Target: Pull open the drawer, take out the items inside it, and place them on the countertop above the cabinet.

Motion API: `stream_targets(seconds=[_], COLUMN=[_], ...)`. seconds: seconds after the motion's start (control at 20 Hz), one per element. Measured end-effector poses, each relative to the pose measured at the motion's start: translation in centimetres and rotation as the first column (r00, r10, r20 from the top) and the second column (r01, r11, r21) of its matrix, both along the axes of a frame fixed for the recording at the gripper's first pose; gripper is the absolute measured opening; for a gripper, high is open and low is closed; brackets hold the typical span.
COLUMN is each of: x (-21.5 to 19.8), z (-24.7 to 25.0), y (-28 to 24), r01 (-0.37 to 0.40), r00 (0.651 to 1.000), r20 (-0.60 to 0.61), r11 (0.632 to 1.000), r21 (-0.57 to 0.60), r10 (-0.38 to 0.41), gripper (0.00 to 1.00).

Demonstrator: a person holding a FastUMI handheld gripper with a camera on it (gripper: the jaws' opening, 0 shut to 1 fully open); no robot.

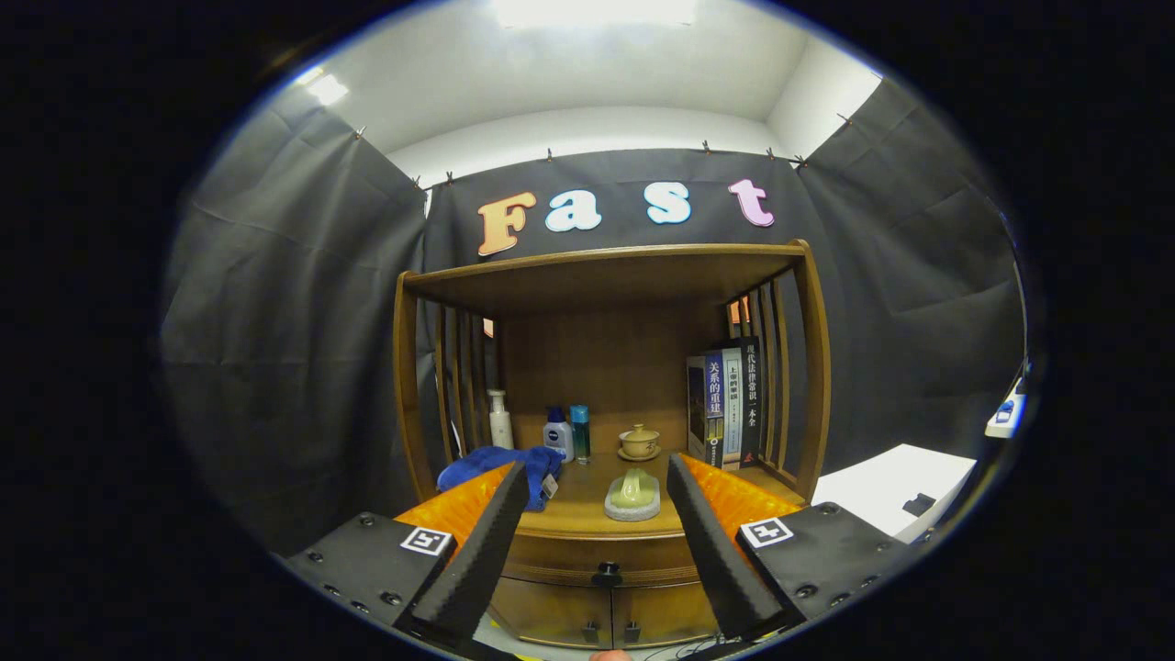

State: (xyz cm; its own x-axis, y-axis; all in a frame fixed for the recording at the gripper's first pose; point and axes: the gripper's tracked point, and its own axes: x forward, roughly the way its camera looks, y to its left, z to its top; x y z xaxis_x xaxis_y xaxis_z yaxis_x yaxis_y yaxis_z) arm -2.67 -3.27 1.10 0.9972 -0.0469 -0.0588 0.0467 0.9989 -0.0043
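Wooden cabinet (606,367) stands at the frame's centre with its drawer (597,558) closed, the dark knob (607,575) low in the middle between the spread fingers (477,551) of the hand-held gripper (601,560), which is released and grasps nothing. On the table (587,514) above the drawer lie a blue cloth (491,464) at left, bottles (555,431), a lidded cup (639,441), a pale green dish (632,494) and books (725,404) at right.

The hand-held gripper (597,487) is held level, its two fingers (477,560) spread wide apart, gripping nothing.
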Motion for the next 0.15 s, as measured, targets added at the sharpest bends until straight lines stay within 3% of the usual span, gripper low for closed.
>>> stream_targets(seconds=[0.15], x=[-0.05], z=[0.08], y=[0.00], r01=[0.003], r00=[1.000], r20=[0.004], r11=[1.000], r21=[0.002], r10=[-0.003], gripper=[0.98])
